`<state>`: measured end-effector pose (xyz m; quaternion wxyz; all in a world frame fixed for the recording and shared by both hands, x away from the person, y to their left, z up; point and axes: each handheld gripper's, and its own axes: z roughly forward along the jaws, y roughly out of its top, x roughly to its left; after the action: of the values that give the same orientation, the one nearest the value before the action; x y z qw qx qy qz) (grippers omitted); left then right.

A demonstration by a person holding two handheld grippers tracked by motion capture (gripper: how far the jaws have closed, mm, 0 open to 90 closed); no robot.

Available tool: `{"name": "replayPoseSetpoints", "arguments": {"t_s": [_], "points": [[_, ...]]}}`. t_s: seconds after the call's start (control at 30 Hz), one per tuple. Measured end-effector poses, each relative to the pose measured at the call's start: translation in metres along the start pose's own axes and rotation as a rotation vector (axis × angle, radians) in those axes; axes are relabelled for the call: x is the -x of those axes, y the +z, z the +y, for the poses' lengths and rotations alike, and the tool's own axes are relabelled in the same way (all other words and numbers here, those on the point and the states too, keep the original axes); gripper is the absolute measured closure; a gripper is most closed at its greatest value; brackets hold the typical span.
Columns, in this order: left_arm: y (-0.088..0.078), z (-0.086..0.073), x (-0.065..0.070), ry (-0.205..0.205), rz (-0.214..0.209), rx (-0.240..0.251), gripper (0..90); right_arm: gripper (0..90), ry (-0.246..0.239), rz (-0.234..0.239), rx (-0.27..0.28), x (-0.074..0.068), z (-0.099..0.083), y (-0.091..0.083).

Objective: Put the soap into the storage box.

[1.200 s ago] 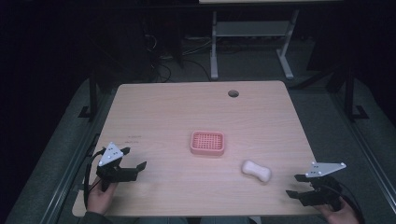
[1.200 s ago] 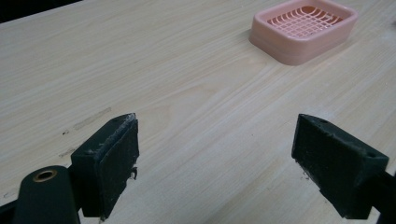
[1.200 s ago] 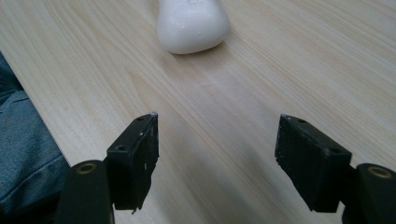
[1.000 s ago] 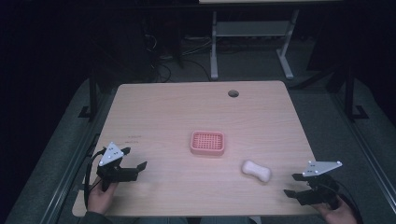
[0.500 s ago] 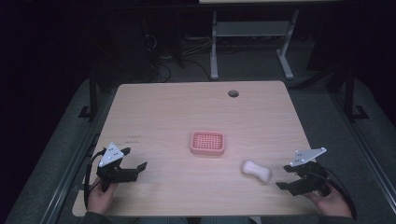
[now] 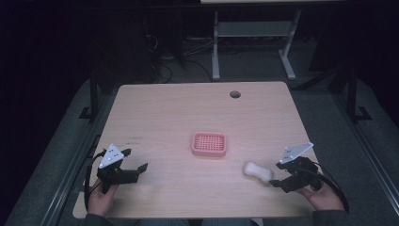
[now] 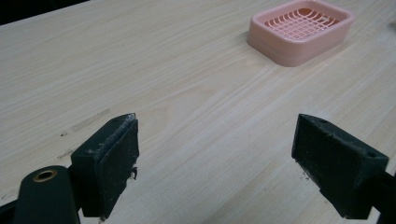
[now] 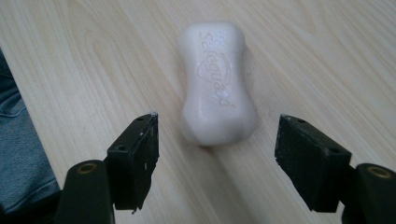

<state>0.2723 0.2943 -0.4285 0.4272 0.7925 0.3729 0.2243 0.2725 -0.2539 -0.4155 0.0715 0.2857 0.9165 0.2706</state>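
A white bar of soap (image 6: 258,172) (image 8: 216,81) lies flat on the wooden table (image 6: 179,117), right of centre near the front. My right gripper (image 6: 281,179) (image 8: 217,161) is open just to its right, jaws pointing at its near end and not touching it. A pink soap dish (image 6: 209,144) (image 7: 300,30) with a grid bottom sits empty at the table's middle. My left gripper (image 6: 137,172) (image 7: 217,163) is open at the front left, low over bare wood, with nothing between its jaws, aimed toward the dish.
A round cable hole (image 6: 235,94) sits near the table's far edge. Behind the table stand the legs of a white desk frame (image 6: 215,47) and loose cables on the dark floor. The person's trouser leg (image 8: 21,154) shows past the table's front edge.
My right gripper has moved left along the front edge, closing in on the soap's right end. The left gripper, soap and dish have stayed put.
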Motion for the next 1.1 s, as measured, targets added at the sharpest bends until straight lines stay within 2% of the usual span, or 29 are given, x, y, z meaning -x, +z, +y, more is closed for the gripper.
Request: {"name": "replayPoseSetpoints", "arguments": {"t_s": [0.17,0.43,0.67,1.1], "points": [[0.0,0.0,0.0,0.001,0.0,-0.001,14.6,30.2,-0.013,0.016,-0.015,0.001,0.008,0.006],[-0.001,0.0,-0.001,-0.002,0.001,0.005,14.5,31.4,-0.069,0.014,-0.054,-0.001,0.028,0.019],[-0.001,0.0,0.0,0.001,-0.001,0.003,14.6,32.7,-0.084,0.017,-0.08,-0.001,0.037,0.029],[-0.001,0.0,-0.001,0.001,0.001,0.005,14.5,37.5,-0.097,0.03,-0.175,0.002,0.046,0.051]]}}
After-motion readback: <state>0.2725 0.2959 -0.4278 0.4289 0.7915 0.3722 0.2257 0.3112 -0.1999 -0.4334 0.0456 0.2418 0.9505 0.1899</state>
